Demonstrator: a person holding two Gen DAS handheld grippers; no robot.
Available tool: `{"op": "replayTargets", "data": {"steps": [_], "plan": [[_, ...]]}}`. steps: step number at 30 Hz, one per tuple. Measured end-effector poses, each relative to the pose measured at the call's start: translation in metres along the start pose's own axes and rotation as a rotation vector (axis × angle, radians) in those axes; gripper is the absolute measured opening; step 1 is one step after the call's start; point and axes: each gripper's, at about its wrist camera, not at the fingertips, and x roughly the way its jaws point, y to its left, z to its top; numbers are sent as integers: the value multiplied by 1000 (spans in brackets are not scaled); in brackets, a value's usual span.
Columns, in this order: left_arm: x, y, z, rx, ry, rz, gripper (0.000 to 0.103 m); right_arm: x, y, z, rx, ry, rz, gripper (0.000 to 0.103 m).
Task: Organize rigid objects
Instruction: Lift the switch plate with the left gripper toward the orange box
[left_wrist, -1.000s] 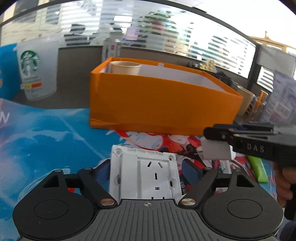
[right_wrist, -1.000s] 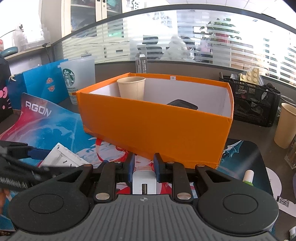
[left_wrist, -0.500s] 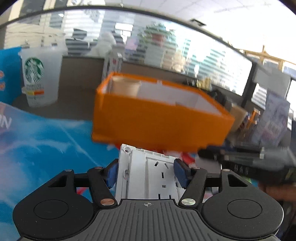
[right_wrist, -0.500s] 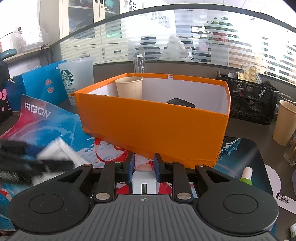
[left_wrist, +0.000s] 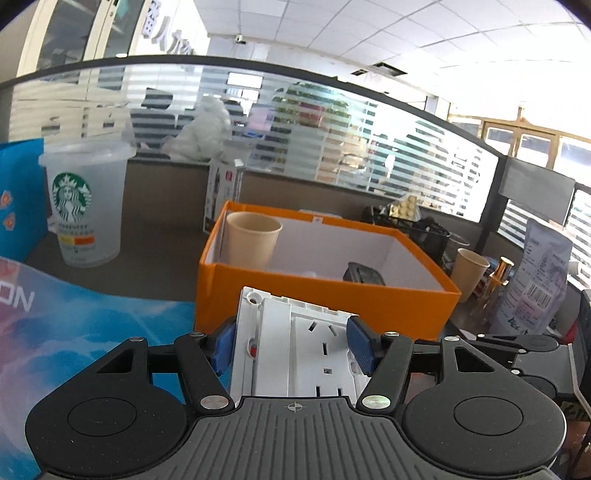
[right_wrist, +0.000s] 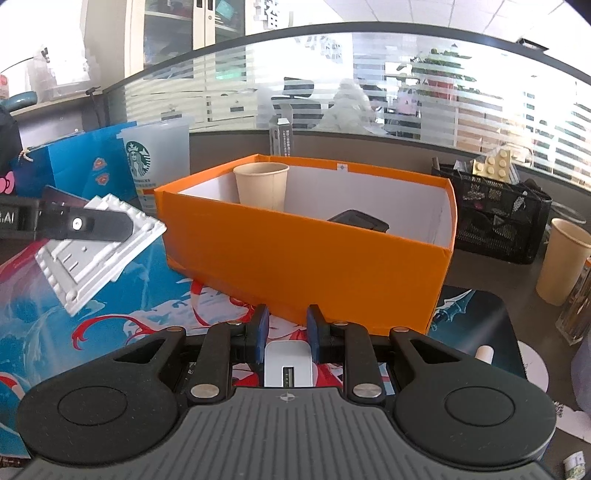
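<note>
White plastic fills the left wrist view: a wall socket plate (left_wrist: 299, 343) sits clamped between the blue pads (left_wrist: 359, 345) of the left gripper (left_wrist: 291, 345), one pad on each side edge, face up and tilted. From the right wrist camera the same plate (right_wrist: 99, 254) hangs clear of the blue printed desk mat (right_wrist: 44, 332), above its left part, with the black finger lying across its top. Right beside it, toward the middle of the desk, stands the orange box (right_wrist: 306, 258), open at the top, white inside. A beige paper cup (right_wrist: 261, 184) stands upright in the box's far left corner, and a dark flat object (right_wrist: 358, 221) lies on its floor nearer the right wall.

Over to the right gripper (right_wrist: 285, 332): its jaws have just been closing, and the blue pads pinch a small white charger block (right_wrist: 288, 363) low over the mat's near edge, in front of the box.

Behind the box, a clear Starbucks cup (left_wrist: 85, 206) stands on the grey desk by a blue paper bag (right_wrist: 81, 166). A black mesh organiser (right_wrist: 495, 218) sits at the back right, a second paper cup (right_wrist: 561, 262) near the right edge.
</note>
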Motion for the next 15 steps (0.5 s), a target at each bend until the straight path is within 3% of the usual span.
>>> {"op": "replayTargets", "data": {"steps": [6,8,10,15], "plan": [[-3,-4,4,12,-16,-3,61,-1,2,1,-44,28,-3,14],[-3,-3,2,6,-11,-6,61,-1,-3,-4,-24,29,-15,20],[-3,-2,0,2,-4,-9,61,-4,-8,-11,-3,47,3,50],[-2,-1,-1,2,0,-19,61,-18,-11,-40,-39,131,1,48]]}}
